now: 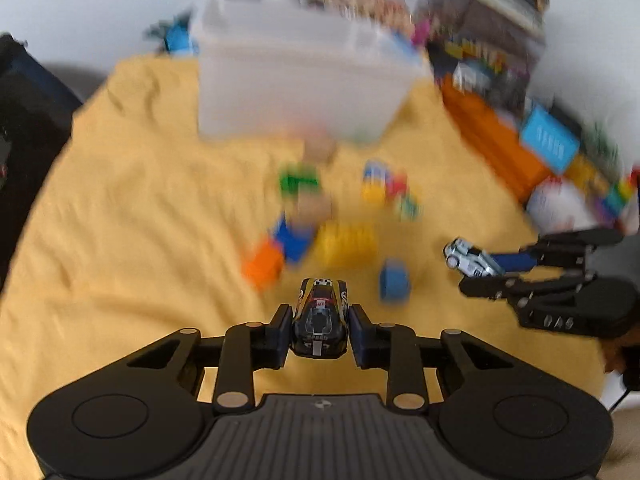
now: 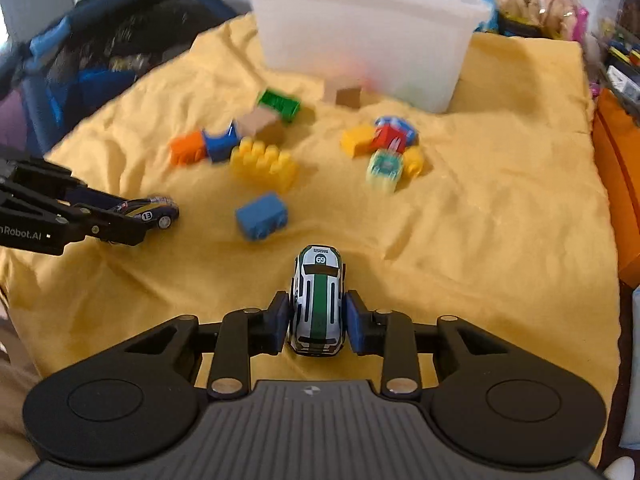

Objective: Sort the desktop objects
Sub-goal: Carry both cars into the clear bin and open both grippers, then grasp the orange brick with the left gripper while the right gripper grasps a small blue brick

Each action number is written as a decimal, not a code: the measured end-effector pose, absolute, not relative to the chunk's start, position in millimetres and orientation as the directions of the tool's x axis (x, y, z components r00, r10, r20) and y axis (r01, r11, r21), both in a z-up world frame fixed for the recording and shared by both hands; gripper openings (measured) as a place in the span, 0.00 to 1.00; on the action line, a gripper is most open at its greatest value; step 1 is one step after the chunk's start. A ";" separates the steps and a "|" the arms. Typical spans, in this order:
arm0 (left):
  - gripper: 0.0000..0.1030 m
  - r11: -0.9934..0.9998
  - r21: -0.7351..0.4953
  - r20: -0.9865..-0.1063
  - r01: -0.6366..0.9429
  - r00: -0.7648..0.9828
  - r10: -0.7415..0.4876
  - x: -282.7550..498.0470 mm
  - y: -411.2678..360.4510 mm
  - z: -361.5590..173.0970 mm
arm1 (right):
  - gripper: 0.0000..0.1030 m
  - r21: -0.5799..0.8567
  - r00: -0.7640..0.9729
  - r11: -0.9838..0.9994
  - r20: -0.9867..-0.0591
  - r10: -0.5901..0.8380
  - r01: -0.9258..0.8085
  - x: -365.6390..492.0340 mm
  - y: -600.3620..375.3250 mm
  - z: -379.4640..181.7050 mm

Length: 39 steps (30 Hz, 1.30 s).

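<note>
My left gripper point(image 1: 320, 312) is shut on a black toy car point(image 1: 319, 320), whose nose points away from me; in the right wrist view the same car point(image 2: 154, 212), marked 13, sits between the left gripper's point(image 2: 132, 218) fingers at the left edge. My right gripper point(image 2: 317, 300) is shut on a white toy car with a green stripe and the number 69 point(image 2: 318, 300). In the left wrist view it point(image 1: 468, 258) shows at the right in the right gripper point(image 1: 476, 268). Both cars hang low over the yellow cloth point(image 2: 480, 220).
A white translucent bin point(image 2: 360, 32) stands at the back of the cloth. Loose blocks lie before it: yellow point(image 2: 266, 164), blue point(image 2: 262, 216), orange point(image 2: 186, 146), green point(image 2: 280, 104) and a mixed cluster point(image 2: 384, 144). A dark bag point(image 2: 100, 48) sits left, an orange box point(image 2: 616, 184) right.
</note>
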<state>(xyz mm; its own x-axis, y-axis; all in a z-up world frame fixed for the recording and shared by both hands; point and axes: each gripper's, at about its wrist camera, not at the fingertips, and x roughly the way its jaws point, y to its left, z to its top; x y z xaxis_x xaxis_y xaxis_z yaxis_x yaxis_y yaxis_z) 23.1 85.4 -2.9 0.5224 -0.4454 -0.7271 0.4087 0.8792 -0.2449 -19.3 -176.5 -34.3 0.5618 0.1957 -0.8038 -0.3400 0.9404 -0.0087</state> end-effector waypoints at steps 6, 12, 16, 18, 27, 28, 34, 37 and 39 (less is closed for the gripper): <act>0.33 0.878 -0.124 -0.564 0.463 0.695 -0.446 71.0 76.4 85.7 | 0.32 -0.079 0.717 0.931 -0.662 0.218 -0.355 20.4 -176.5 38.9; 0.33 0.893 -0.065 -0.463 0.445 0.779 -0.422 129.0 53.8 134.6 | 0.32 -0.058 0.831 0.954 -0.508 0.227 -0.295 74.8 -181.0 95.1; 0.33 0.910 -0.075 -0.478 0.407 0.786 -0.391 170.2 35.9 134.7 | 0.32 -0.069 0.843 0.953 -0.489 0.225 -0.294 111.8 -176.8 105.7; 0.33 0.922 -0.062 -0.507 0.383 0.783 -0.360 189.6 24.9 124.9 | 0.32 -0.054 0.836 0.955 -0.500 0.226 -0.290 134.3 -176.9 103.8; 0.57 0.953 -0.012 -0.657 0.301 0.716 -0.234 213.5 19.2 73.2 | 0.34 -0.007 0.766 0.976 -0.621 0.166 -0.217 180.1 -180.8 63.2; 0.57 0.954 0.008 -0.650 0.299 0.726 -0.222 209.9 19.2 74.9 | 0.36 -0.002 0.764 0.976 -0.622 0.171 -0.220 178.0 -181.6 62.1; 0.68 0.959 0.077 -0.618 0.272 0.768 -0.168 181.1 23.4 99.2 | 0.41 0.016 0.797 0.970 -0.567 0.208 -0.241 155.9 -185.3 83.2; 0.70 0.965 -0.005 -0.643 0.261 0.739 -0.203 158.3 32.8 101.3 | 0.49 0.027 0.813 0.969 -0.539 0.220 -0.245 137.0 -186.4 92.5; 0.72 0.961 -0.088 -0.666 0.262 0.702 -0.253 141.0 41.3 91.5 | 0.51 0.049 0.808 0.966 -0.538 0.241 -0.255 126.1 -187.1 92.2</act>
